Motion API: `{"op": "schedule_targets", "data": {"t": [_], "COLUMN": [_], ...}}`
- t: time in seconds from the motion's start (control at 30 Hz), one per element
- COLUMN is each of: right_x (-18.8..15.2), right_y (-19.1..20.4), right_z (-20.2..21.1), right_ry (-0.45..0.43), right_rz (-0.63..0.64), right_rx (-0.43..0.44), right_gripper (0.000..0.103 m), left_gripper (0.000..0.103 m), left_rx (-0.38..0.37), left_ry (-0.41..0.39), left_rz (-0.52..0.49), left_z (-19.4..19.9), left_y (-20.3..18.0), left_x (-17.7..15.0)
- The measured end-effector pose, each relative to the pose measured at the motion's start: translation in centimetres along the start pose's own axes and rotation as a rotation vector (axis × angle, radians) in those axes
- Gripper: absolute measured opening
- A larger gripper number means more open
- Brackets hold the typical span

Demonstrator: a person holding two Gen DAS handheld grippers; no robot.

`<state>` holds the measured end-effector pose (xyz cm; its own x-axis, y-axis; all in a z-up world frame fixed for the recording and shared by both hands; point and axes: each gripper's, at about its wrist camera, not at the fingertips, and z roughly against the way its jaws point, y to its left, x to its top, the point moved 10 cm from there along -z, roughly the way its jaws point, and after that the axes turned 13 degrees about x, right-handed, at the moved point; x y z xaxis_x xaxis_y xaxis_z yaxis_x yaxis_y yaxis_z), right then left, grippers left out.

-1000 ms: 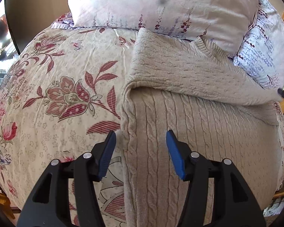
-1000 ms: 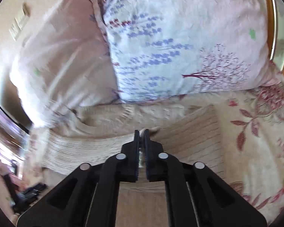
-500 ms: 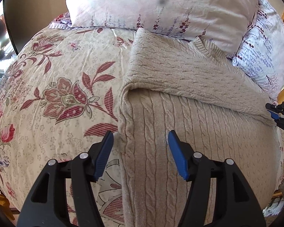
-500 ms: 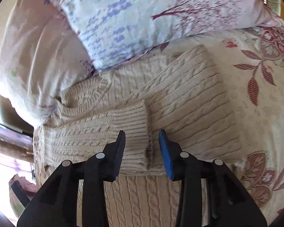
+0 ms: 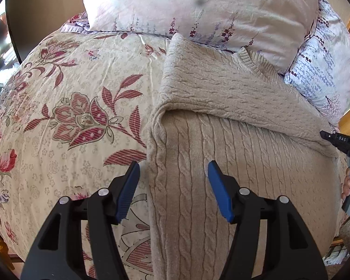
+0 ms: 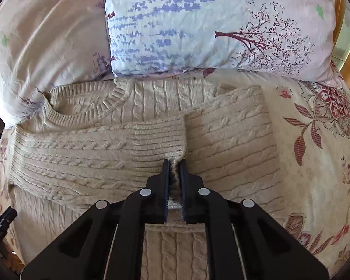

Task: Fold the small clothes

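We see a bed spread with a cream quilt (image 5: pixel 81 107) printed in dark red flowers and striped leaves. At the quilt's far edge two pillows lean together: a pale pink pillow (image 5: pixel 210 9) with small purple sprigs, and beside it a light blue pillow (image 6: pixel 210 23) bearing lavender stalks and a maroon tree. Beyond the quilt's far left corner stands a brown wall (image 5: pixel 46 11). A strip of orange wooden frame (image 6: pixel 338 11) shows just behind the blue pillow. Bright daylight washes over the quilt.

Nubby cable-knit wool sweater (image 6: pixel 233 140), smooth printed cotton quilt (image 5: pixel 70 93), matt plastic fingers (image 5: pixel 128 186)
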<state>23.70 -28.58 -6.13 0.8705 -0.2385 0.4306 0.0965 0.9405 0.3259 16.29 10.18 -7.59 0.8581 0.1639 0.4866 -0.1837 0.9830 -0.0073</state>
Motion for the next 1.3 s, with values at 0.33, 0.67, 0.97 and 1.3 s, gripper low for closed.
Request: {"op": "schedule_targets", "data": {"t": [0.33,0.67,0.97,1.3], "right_x": [-0.9,-8.1,-13.7,-19.9], "right_y": [-0.9,-7.8,-8.4,-3.6], "right_z": [5.2,10.6,11.7,12.1], "right_ry": [-0.069,-0.071,-0.012,0.134], "right_rz": [-0.117,-0.33,-0.405,-0.446], "right_rx": [0.17,0.285,0.399,0.697], "right_gripper": [0.061,0.06,0.054,0.038], "left_gripper": [0.061,0.06,0.058,0.039], "left_rx": [-0.134,-0.197,-0.315,-0.547], "left_ry": [0.026,0.06,0.105,0.233], "left_rz": [0.046,0.064,0.116,0.171], "left_z": [2.0,3.1,3.8,5.9], "left_y": [1.2,2.9,2.9,0.5], "left_x": [-0.9,-3.5,-5.9,-11.3]}}
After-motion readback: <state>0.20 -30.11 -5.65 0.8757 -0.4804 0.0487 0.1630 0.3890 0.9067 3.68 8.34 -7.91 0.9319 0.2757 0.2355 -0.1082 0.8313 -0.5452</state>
